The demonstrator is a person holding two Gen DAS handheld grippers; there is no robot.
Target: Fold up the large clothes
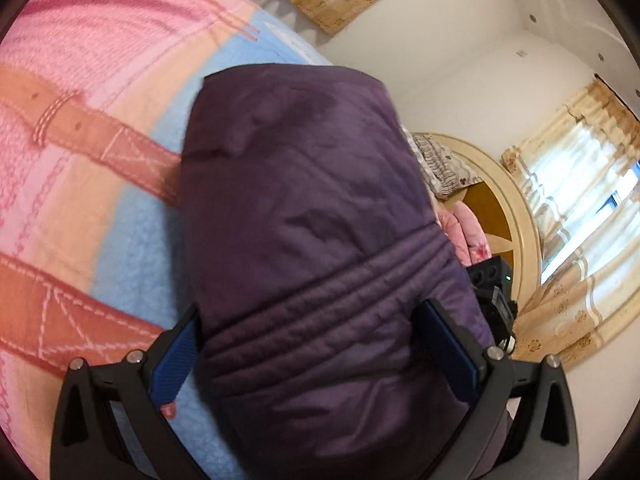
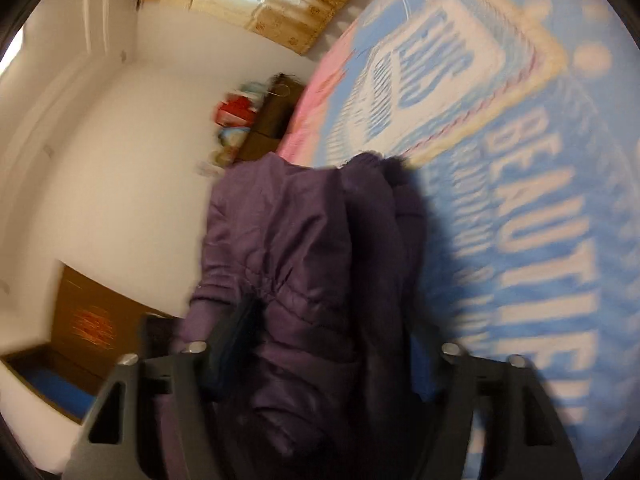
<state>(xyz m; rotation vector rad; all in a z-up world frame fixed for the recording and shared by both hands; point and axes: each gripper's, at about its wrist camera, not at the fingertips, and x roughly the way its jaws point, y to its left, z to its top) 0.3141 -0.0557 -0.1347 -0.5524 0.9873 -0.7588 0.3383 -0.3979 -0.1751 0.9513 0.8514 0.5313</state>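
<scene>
Clamping both grippers (image 1: pixel 316 344) (image 2: pixel 332 344) on purple jacket (image 1: pixel 312 208) (over the blanket (image 1: pixel 80 128))

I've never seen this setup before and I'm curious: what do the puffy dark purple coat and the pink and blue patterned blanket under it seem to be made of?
The puffy dark purple coat looks like padded, quilted synthetic cloth, probably nylon or polyester: a faint sheen, crinkles and parallel stitched ridges. The pink and blue patterned blanket looks like soft matte fleece or woven plush, going by its fuzzy, nubbly surface; the exact fibre can't be told.

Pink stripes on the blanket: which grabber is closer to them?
Left. The left gripper holds the jacket right beside the pink stripes; the right gripper holds it on the far side, over the blanket's blue lettered part.
</scene>
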